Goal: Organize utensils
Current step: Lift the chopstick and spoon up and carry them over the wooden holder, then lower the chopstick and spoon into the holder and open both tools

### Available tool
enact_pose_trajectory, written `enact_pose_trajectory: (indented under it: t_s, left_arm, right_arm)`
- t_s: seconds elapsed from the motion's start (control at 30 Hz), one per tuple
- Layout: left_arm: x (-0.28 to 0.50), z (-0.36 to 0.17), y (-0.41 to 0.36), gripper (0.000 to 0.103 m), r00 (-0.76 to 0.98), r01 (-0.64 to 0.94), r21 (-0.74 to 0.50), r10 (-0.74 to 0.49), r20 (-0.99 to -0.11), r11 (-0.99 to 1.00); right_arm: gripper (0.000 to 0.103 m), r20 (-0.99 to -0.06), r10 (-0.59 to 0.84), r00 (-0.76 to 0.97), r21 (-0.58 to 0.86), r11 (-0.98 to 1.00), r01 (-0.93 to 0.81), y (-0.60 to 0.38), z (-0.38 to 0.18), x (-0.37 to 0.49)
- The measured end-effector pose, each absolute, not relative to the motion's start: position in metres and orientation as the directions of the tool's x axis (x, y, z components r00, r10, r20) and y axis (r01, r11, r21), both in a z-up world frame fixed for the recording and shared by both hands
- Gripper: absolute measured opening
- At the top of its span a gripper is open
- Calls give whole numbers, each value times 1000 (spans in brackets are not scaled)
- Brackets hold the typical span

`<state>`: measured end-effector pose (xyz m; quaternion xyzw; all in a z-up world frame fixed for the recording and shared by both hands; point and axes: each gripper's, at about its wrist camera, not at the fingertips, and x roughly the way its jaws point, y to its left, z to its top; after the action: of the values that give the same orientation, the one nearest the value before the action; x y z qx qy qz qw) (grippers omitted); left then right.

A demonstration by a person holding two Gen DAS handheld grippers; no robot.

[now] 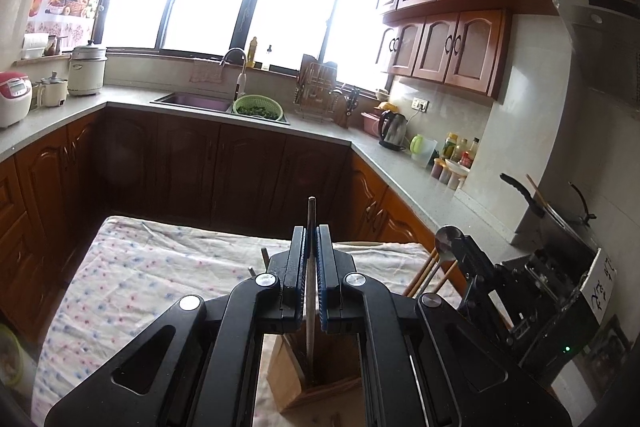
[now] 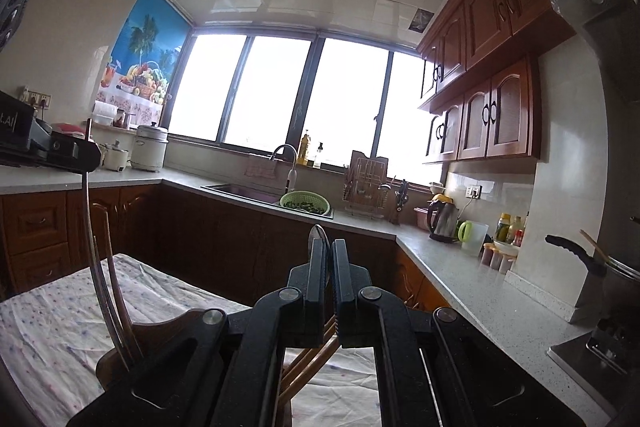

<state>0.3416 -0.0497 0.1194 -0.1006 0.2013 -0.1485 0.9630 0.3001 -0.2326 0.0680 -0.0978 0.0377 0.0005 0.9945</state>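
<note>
My left gripper (image 1: pixel 311 231) is shut on a thin upright metal utensil handle (image 1: pixel 311 219) whose lower end stands in a wooden utensil holder (image 1: pixel 316 383) below the jaws. My right gripper (image 2: pixel 329 245) is shut on a metal spoon (image 2: pixel 320 230); in the left wrist view it (image 1: pixel 460 241) shows at the right holding the spoon bowl (image 1: pixel 445 238) up beside wooden chopsticks (image 1: pixel 424 275). In the right wrist view the holder (image 2: pixel 168 331) sits lower left with chopsticks (image 2: pixel 114 275) and a metal handle rising to my left gripper (image 2: pixel 80 149).
The holder stands on a table with a dotted white cloth (image 1: pixel 152 267). Brown cabinets and a grey L-shaped counter (image 1: pixel 400 163) surround it, with a sink (image 1: pixel 192 101), green colander (image 1: pixel 256 107), kettle (image 1: pixel 394 129) and rice cookers (image 1: pixel 86 69). A pan (image 1: pixel 560 215) sits at the right.
</note>
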Motion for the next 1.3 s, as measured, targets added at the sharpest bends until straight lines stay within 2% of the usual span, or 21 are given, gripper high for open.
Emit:
enact_pose_trajectory:
  t_s: [0.4,0.7,1.1,1.3]
  left_arm:
    - [341,72,-56,4,848,257,-236,-336,-409,937]
    - [340,73,-58,5,851,263,-199,-324,-412,944]
    - [342,71,-58,5,839,251,-202,-317,-442,947]
    - [343,69,-56,15,837,235,-205,-305,-453,950]
  right_arm:
    - [3,-149,13,989,-151,988,-36,-241,33,289]
    - [5,-281,64,958,-57,995,-83,-253,23,295]
    - [6,-374,129,918,91,991,-102,-274,22,307]
    - [8,-392,148,908,130,986,-105,-279,23,308]
